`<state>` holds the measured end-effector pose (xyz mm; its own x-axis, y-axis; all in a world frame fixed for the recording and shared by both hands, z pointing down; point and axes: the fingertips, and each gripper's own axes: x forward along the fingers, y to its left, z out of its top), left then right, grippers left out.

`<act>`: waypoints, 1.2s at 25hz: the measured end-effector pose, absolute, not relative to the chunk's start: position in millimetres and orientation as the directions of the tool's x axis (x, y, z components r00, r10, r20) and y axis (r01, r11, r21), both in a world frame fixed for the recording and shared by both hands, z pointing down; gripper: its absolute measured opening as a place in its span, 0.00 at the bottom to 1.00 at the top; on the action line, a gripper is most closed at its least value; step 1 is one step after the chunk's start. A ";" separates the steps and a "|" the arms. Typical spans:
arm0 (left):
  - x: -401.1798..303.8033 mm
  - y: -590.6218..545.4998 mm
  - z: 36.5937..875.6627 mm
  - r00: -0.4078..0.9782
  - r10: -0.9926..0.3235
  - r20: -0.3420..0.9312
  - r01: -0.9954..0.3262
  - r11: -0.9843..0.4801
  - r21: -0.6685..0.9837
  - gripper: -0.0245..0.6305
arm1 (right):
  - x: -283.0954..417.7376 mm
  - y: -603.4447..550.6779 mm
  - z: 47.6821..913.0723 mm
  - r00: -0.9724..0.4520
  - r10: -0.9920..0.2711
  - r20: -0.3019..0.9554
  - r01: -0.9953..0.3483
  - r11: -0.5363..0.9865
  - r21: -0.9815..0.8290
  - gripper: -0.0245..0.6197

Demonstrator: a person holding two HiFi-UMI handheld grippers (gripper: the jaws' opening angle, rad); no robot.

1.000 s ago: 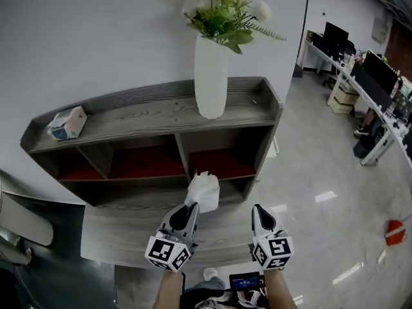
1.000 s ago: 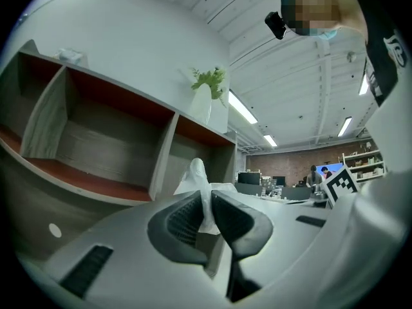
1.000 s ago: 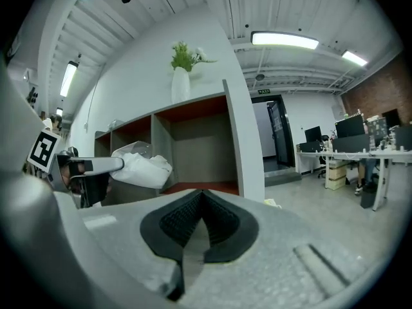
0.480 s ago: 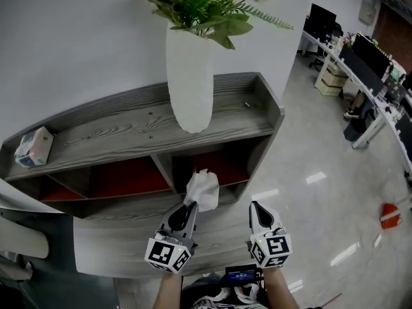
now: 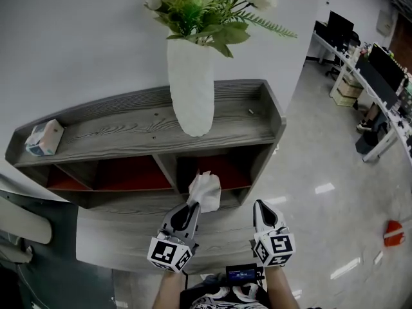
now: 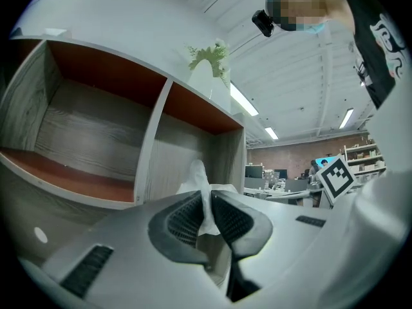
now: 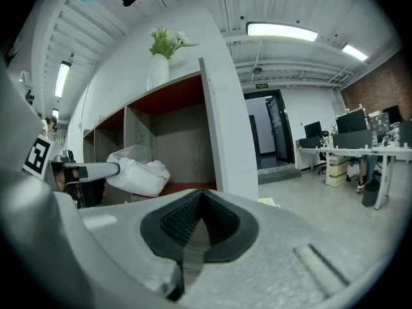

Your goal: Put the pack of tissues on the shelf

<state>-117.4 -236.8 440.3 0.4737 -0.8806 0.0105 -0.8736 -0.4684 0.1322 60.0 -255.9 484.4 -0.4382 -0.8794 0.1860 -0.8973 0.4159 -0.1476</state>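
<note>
Straight ahead of the white crumpled tissue pack (image 5: 205, 190), a red-backed compartment (image 5: 225, 166) of the grey wooden shelf (image 5: 257, 118) is gaping. The left hand-held gripper (image 5: 191, 206) is pinching the pack upright.

One shelf (image 5: 129, 124), one vase (image 5: 190, 85), one bunch of flowers (image 5: 206, 8), one tissue box (image 5: 44, 138), one pack of tissues (image 5: 205, 190), and two tongs: left tongs (image 5: 191, 206), right tongs (image 5: 261, 206).

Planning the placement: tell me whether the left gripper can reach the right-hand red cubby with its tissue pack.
Probably yes: the left gripper, shut on the tissue pack, faces the open cubby, nothing between.
</note>
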 end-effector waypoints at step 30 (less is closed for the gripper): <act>-121.1 -291.6 478.5 0.402 -0.912 0.087 -0.915 -0.395 0.081 0.09 | 61.8 -303.6 506.6 -0.456 -0.858 0.236 -0.889 0.429 -0.156 0.05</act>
